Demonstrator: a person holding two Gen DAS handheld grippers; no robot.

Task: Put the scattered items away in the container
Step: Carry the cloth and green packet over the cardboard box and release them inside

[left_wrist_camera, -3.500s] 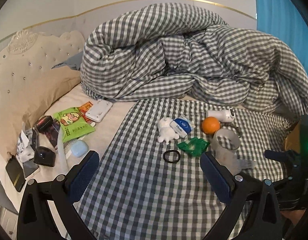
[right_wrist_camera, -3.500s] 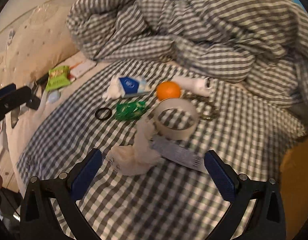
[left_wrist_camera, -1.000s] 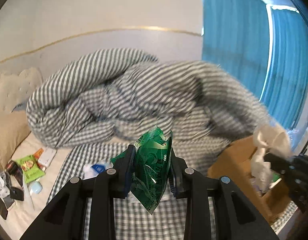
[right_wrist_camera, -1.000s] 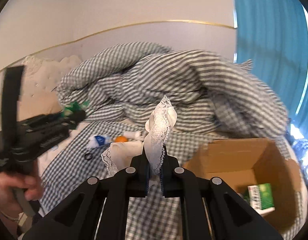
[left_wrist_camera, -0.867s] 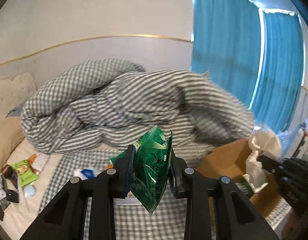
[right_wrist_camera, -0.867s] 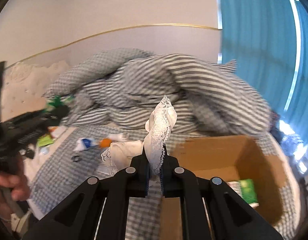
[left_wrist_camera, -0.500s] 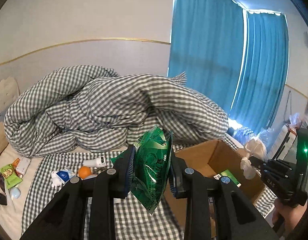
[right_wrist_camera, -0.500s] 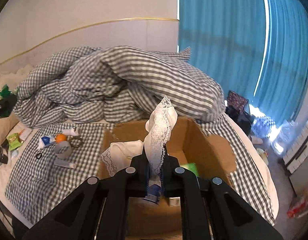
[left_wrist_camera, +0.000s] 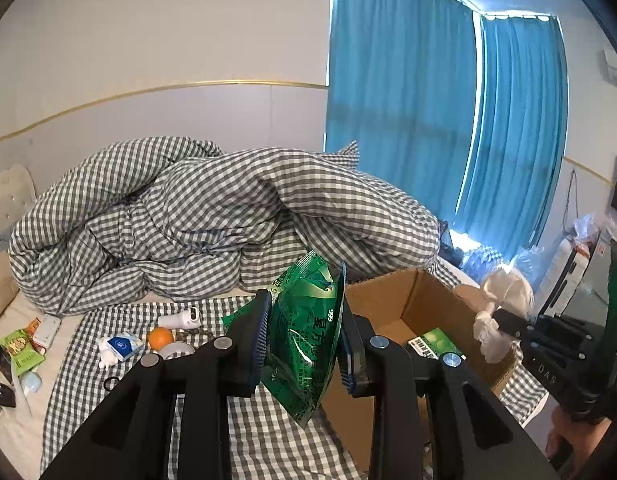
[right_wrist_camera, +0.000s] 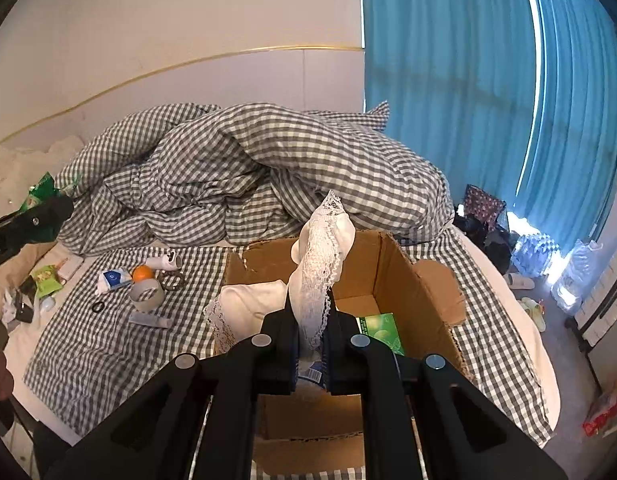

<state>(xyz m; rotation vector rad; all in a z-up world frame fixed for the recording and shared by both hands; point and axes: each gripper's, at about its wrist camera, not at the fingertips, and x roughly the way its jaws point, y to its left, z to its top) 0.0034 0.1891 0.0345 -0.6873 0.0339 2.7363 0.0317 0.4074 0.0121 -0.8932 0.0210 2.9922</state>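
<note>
My left gripper (left_wrist_camera: 304, 340) pinches a green foil packet (left_wrist_camera: 306, 336), held in the air just left of the cardboard box (left_wrist_camera: 392, 300). My right gripper (right_wrist_camera: 310, 334) is clamped on a white lace cloth (right_wrist_camera: 318, 264) above the open box, where a green carton (right_wrist_camera: 380, 330) lies. An orange (right_wrist_camera: 142, 273), tape roll (right_wrist_camera: 147, 295) and black ring (right_wrist_camera: 98, 307) lie on the checked sheet (right_wrist_camera: 108, 344) at far left

Open-topped box (right_wrist_camera: 392, 276), quilt (right_wrist_camera: 268, 168) behind
</note>
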